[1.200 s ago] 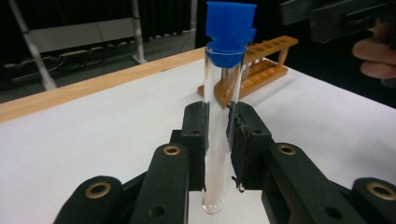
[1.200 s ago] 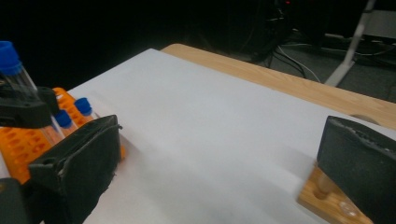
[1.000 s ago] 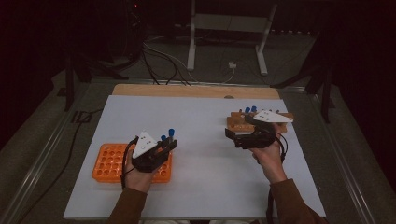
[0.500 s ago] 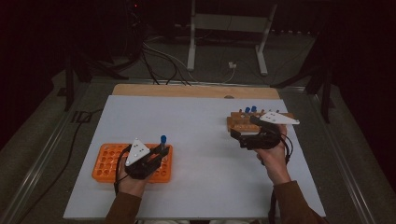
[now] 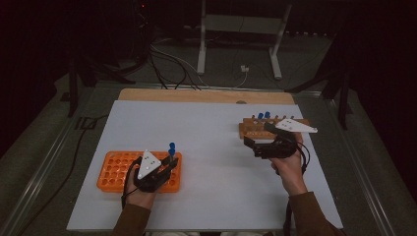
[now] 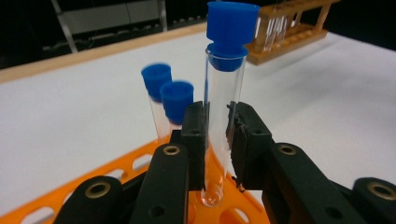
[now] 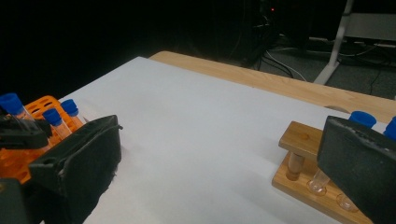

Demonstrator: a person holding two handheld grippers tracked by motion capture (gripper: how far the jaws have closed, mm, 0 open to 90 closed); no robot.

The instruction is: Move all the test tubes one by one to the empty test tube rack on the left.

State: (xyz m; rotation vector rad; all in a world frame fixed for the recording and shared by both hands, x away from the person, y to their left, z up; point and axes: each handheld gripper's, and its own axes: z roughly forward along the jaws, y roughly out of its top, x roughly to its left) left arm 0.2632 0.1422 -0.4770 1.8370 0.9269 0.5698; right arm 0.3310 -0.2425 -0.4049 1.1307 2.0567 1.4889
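Note:
My left gripper [image 6: 216,140] is shut on a clear test tube [image 6: 219,116] with a blue cap, held upright. The tube's rounded bottom sits at the top of the orange rack [image 6: 121,168]; I cannot tell if it has entered a hole. Two other blue-capped tubes [image 6: 170,100] stand in that rack just behind it. In the high view the left gripper [image 5: 167,164] is over the right end of the orange rack [image 5: 115,169]. My right gripper [image 5: 255,142] stands open and empty just in front of the wooden rack [image 5: 255,129], which holds blue-capped tubes [image 5: 263,116].
A white sheet [image 5: 211,147] covers the table, with a wooden strip [image 5: 196,95] along its far edge. In the right gripper view the wooden rack [image 7: 303,140] lies at the right and the orange rack [image 7: 42,105] at the far left. Cables and a metal stand [image 5: 236,44] are on the floor beyond.
My left gripper has come down and slightly left with the tube, onto the orange rack. The right hand has stayed about where it was.

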